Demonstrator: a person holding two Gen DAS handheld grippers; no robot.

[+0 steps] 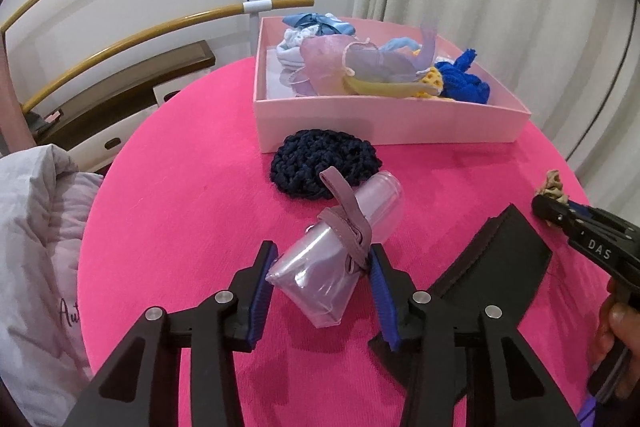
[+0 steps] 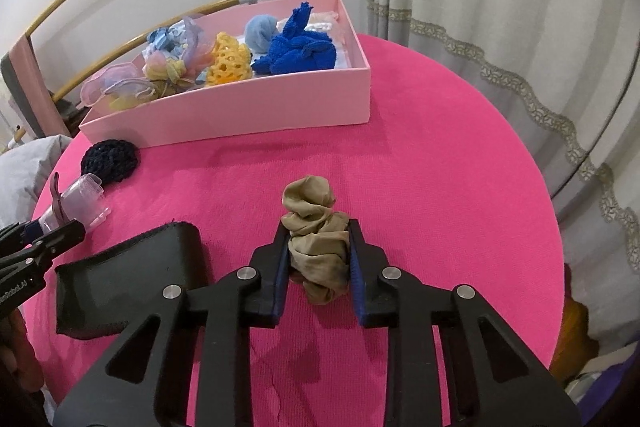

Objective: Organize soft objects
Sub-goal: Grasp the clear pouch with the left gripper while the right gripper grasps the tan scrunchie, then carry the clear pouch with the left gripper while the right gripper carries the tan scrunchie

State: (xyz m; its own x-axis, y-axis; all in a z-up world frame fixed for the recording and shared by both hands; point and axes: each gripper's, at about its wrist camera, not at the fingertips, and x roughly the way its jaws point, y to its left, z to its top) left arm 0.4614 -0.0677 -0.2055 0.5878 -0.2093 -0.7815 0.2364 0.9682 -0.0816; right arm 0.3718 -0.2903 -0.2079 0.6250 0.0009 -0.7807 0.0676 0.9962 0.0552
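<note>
Crumpled tan nylon, a soft stocking-like wad [image 2: 316, 243], sits pinched between the blue ribbed pads of the right gripper [image 2: 319, 247], which has closed onto it near the table's front edge. Only the right wrist view shows this grip whole; from the left wrist a tan scrap pokes past that gripper's black nose at the right edge. The left gripper [image 1: 323, 269] points steeply down, its jaws partly open around a clear glossy plastic sleeve [image 1: 334, 251] tied with a mauve strap [image 1: 345, 223]; the right pad touches the strap's knot, the left pad stands just off the plastic. A flat black pouch [image 2: 132, 279] with a stitched edge lies between the two grippers. Further back a dark navy crocheted round [image 1: 325, 163] rests against the front wall of the pink cardboard box [image 1: 384, 125], which holds sheer pastel organza, a yellow crochet piece and a knotted royal-blue cloth [image 2: 300, 53]. All rests on a round table under hot-pink ribbed fabric [image 2: 440, 187].
</note>
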